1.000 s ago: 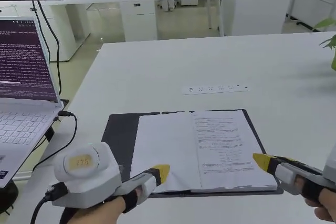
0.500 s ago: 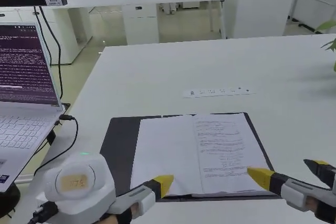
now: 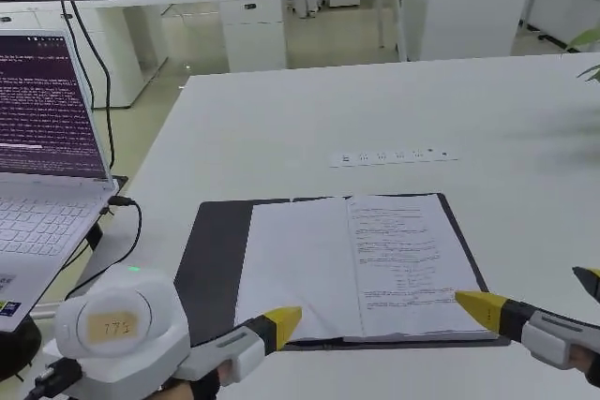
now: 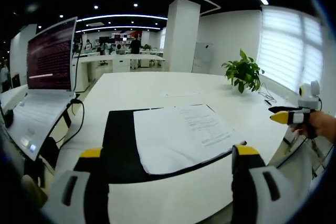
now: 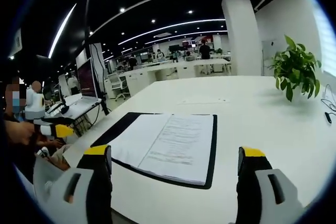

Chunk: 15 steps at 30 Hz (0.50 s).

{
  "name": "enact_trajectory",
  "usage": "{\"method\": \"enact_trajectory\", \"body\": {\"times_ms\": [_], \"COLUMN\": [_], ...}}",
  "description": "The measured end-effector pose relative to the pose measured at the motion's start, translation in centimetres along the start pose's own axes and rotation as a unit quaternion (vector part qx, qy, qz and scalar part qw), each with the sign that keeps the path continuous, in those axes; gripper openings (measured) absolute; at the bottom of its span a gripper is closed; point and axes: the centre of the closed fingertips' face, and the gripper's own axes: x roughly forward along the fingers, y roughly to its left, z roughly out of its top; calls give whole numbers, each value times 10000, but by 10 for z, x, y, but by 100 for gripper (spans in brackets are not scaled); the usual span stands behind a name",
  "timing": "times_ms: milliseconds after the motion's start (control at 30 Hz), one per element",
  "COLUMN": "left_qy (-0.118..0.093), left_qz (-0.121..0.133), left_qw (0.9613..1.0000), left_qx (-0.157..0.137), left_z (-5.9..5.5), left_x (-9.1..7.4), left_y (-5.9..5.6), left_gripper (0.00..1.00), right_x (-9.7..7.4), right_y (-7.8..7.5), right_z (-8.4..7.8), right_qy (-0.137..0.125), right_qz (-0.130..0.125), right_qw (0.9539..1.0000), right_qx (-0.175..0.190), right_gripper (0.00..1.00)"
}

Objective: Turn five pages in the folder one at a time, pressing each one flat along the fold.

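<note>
1. The yellow-tipped fingers of my left gripper are spread wide. Nothing is between them and they touch nothing. They hover just short of the near edge of the folder, off the corner of its blank page.
2. My right gripper gapes just as wide and is just as empty. Its tips are in the air near the lower right corner of the printed page, close to it but not touching.
3. The folder lies open and flat on the white table, straight ahead of me and between my two grippers. Its dark cover shows to the left of the blank page. The fold runs away from me down the middle.
4. I judge that my right fingers sit by that free corner because it is the edge to pinch and lift for a turn. My left fingers are on the side where the sheet will land, handy for pressing along the fold. Both are wide open because no page is in hand yet.
5. I cannot tell from here how many pages are already turned.
6. Farther out, an open laptop stands to my left with its cable. A pale marked strip lies beyond the folder, and a potted plant stands at the far right.
</note>
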Motion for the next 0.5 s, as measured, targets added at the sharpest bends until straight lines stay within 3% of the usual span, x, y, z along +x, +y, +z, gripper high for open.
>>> {"method": "enact_trajectory", "body": {"times_ms": [233,500], "left_qy": [79,210], "left_qz": [-155,-571], "left_qw": [9997,9974], "left_qx": [159,380], "left_z": [0,-3], "left_x": [17,54], "left_y": [-17,-58], "left_gripper": [99,99], "right_x": [-4,-10], "right_y": [-5,-9], "right_z": [-6,-16], "right_qy": [62,149], "right_qz": [-9,43], "right_qw": [10000,9999], "right_qx": [61,54], "right_gripper": [100,100]}}
